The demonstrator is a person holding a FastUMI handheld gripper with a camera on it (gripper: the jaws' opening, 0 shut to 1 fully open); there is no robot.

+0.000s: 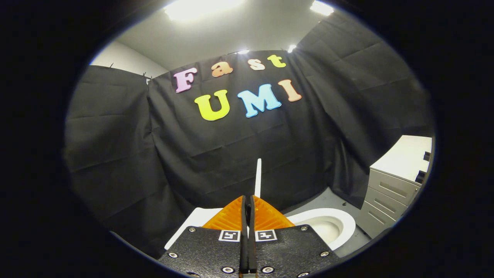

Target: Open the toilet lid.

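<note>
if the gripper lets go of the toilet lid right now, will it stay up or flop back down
The toilet lid shows as a thin straight edge pinched in the gripper, so it is likely stiff and fairly light. It stands near upright above the open bowl, so it may tip either way. If it falls toward the bowl, it would probably slam.

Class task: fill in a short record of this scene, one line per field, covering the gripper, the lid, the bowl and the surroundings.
gripper: fingers closed together on the edge of the lid
lid: lid raised, seen edge-on, standing up just beyond the fingertips
bowl: toilet bowl open, lying beside the fingers and below them
tank: white tank top on the other side of the fingers
surroundings: drawer cabinet beyond the bowl; black cloth wall behind
task state: lid appears lifted
</note>
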